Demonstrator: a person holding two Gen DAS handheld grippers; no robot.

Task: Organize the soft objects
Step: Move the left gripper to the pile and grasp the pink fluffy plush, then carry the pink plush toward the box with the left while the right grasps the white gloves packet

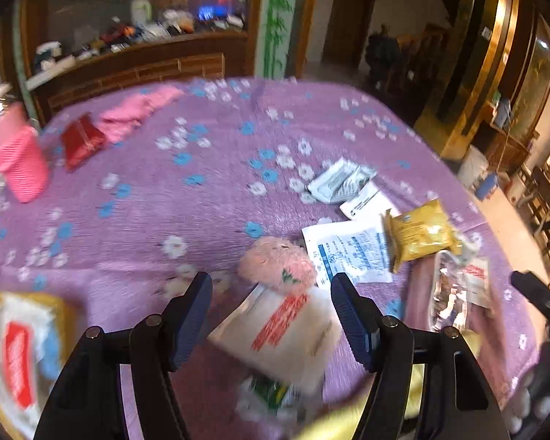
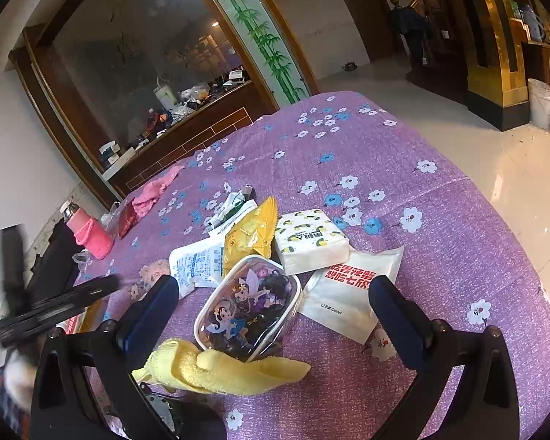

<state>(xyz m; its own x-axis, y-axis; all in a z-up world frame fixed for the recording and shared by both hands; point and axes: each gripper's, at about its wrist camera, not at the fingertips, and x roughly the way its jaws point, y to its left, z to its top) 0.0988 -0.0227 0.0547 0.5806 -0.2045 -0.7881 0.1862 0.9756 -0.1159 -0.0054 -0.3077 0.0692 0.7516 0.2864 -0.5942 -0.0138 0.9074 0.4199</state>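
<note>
A purple flowered cloth (image 2: 440, 227) covers the table. My right gripper (image 2: 275, 289) is open above a clear cartoon pouch (image 2: 249, 308) and a yellow towel (image 2: 220, 366). Beside them lie a tissue pack (image 2: 311, 238), a white glove packet (image 2: 348, 293), a yellow snack bag (image 2: 249, 234) and a white printed sachet (image 2: 198, 264). My left gripper (image 1: 271, 286) is open over a blurred beige packet (image 1: 286, 333) and a pink fluffy thing (image 1: 278, 260). The left view also shows the yellow bag (image 1: 418, 234) and the sachet (image 1: 352, 253).
A pink cloth (image 1: 135, 113), a red packet (image 1: 80, 143) and a pink-sleeved bottle (image 1: 18, 157) sit at the far left. A wrapped pack (image 1: 18, 359) lies at near left. A cluttered wooden counter (image 2: 187, 117) stands behind the table. Tiled floor (image 2: 495, 146) lies to the right.
</note>
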